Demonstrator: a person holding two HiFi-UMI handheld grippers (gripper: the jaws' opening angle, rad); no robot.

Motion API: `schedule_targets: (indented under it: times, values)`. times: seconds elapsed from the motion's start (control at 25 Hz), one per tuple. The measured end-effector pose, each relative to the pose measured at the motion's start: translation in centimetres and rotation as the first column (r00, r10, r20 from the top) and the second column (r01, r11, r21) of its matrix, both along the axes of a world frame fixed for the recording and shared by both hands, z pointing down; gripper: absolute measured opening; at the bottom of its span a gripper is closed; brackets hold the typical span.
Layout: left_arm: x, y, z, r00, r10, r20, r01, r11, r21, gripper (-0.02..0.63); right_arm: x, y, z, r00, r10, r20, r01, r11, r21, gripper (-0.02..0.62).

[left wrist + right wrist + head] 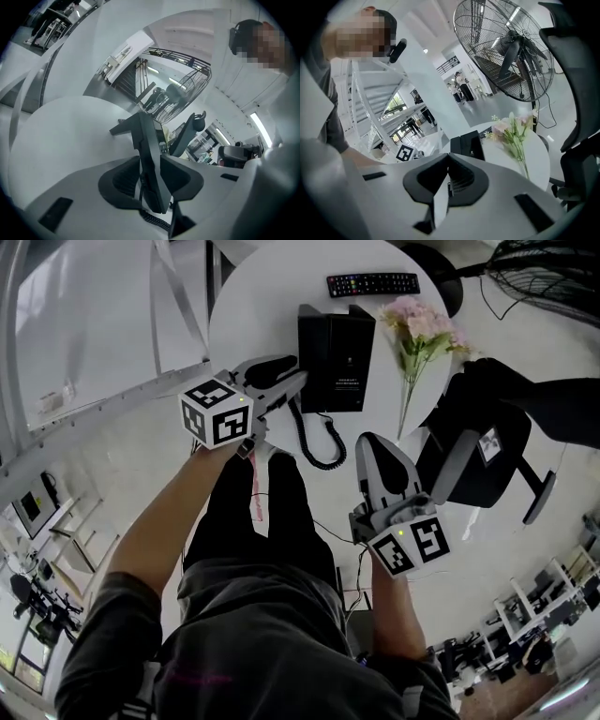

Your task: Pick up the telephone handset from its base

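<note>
The black handset [272, 368] sits between the jaws of my left gripper [281, 379] at the near left edge of the round white table [253, 306]. In the left gripper view the handset [147, 150] stands edge-on between the ribbed pads, its far end down by the tabletop. The left gripper [151, 161] is open, and a slit shows beside the left pad. A coiled cord [319, 442] runs from the handset to the black phone base [337, 352], which also shows in the right gripper view [468, 144]. My right gripper [373, 448] hangs off the table's near edge, shut and empty [449, 159].
A black remote [372, 283] lies at the table's far side. Pink flowers [422, 324] lie to the right of the base. A black office chair [478, 446] stands right of my right gripper. A large floor fan [506, 47] stands beyond the table.
</note>
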State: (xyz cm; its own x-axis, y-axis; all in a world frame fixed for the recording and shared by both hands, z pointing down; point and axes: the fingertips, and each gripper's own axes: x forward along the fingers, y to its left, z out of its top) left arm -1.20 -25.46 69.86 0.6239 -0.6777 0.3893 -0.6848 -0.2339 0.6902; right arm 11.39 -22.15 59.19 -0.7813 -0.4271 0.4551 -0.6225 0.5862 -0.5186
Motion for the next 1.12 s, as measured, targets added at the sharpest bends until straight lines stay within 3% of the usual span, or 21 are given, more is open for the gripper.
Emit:
schedule_targets:
  times: [0.24,0.52,0.8,1.12]
  values:
    - [0.7,-0.5,0.5,0.997,0.000,-0.072,-0.002,1.000,-0.028,0.138,0.3,0.4,0.6,1.000,0.003,-0.008,-0.003,1.000,-0.016,0.018]
    - [1.3,-0.8,0.5,0.996,0.012,-0.083,-0.015,0.999,-0.034,0.112,0.8,0.1,0.4,1.000,0.010,-0.007,-0.010,1.000,-0.015,0.018]
    - [1.4,-0.6,0.4,0.990,-0.011,-0.143,0.002,0.998,-0.060,0.086,0.8,0.1,0.0,1.000,0.018,0.000,-0.018,1.000,-0.010,0.018]
    - [1.5,-0.6,-1.0,0.988,0.013,-0.151,-0.016,1.000,-0.021,0.078,0.6,0.4,-0.4,1.000,0.022,-0.006,-0.022,1.000,-0.003,0.018]
